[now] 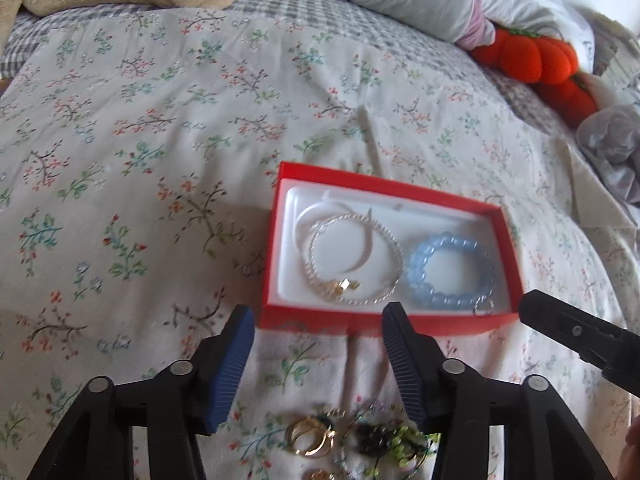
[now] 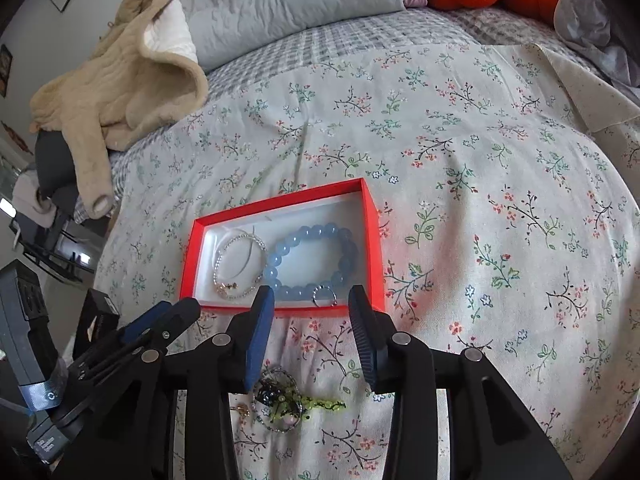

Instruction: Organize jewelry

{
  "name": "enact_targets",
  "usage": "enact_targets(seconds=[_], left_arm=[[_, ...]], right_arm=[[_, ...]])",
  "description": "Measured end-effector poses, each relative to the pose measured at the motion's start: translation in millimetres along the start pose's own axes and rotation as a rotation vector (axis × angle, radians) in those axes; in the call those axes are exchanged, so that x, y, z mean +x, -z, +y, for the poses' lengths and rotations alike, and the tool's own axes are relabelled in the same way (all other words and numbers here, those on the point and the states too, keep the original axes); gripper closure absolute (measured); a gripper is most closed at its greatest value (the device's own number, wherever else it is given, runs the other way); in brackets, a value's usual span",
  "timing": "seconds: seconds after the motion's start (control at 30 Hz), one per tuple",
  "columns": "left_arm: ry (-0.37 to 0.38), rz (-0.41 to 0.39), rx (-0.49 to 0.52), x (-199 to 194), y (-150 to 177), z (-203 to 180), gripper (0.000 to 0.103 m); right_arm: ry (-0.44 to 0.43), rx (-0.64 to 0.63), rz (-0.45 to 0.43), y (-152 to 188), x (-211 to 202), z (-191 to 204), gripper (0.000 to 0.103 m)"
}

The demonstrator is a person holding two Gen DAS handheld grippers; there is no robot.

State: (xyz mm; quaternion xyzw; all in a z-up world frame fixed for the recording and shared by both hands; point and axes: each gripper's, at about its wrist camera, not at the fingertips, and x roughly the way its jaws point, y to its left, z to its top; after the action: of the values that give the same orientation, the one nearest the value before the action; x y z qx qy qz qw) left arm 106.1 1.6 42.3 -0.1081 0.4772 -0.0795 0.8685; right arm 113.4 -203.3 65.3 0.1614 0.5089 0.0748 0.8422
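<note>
I hold both grippers low over the bed (image 1: 160,140), its flowered cover spread under everything. My left gripper (image 1: 318,320) stands wide open with nothing between its blue pads (image 1: 232,364), and my right gripper (image 2: 312,300) is likewise spread apart and empty, its tips just short of the near wall of the red box (image 2: 372,240). In the left wrist view that box (image 1: 276,248) lies at about 1 o'clock from my left gripper. Inside it, on the white lining, a silver bracelet (image 1: 352,260) with a small gold charm lies in the left half, touching the blue bead bracelet (image 1: 452,268) in the right half. A small silver ring (image 2: 323,295) rests against the blue beads at the near edge, at 12 o'clock from my right gripper. Outside the box, on the cover close under my grippers, lies a loose heap: gold rings (image 1: 312,438) at 6 o'clock from my left gripper, and a dark and green beaded tangle (image 2: 280,400) beside them.
</note>
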Motion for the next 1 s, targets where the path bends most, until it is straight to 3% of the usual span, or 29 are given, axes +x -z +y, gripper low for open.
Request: enact_targets(seconds=[0.3,0.47,0.73,0.87,1.0], left_arm=[[-0.108,0.031,0.026,-10.8,19.6,4.7,0.017],[-0.156,0.111,0.02,-5.4,33.1,11.0,0.014],[-0.189,0.153,0.071,-3.8,47.5,8.9,0.009],[-0.168,0.201,0.063,2.3,50.3,9.9,0.009],[-0.054,0.281,0.047,15.5,53.9,6.5,0.01]], right_arm=[[0.051,-0.002,0.055,23.6,-9.6,-2.2,0.042],[0.097,0.003,0.101,37.1,-7.5,-4.0,0.04],[0.13,-0.004,0.144,51.2,-4.5,-1.8,0.034],[0.142,-0.001,0.184,56.3,4.0,-2.6,0.033],[0.15,0.002,0.196,57.1,9.2,-3.4,0.033]])
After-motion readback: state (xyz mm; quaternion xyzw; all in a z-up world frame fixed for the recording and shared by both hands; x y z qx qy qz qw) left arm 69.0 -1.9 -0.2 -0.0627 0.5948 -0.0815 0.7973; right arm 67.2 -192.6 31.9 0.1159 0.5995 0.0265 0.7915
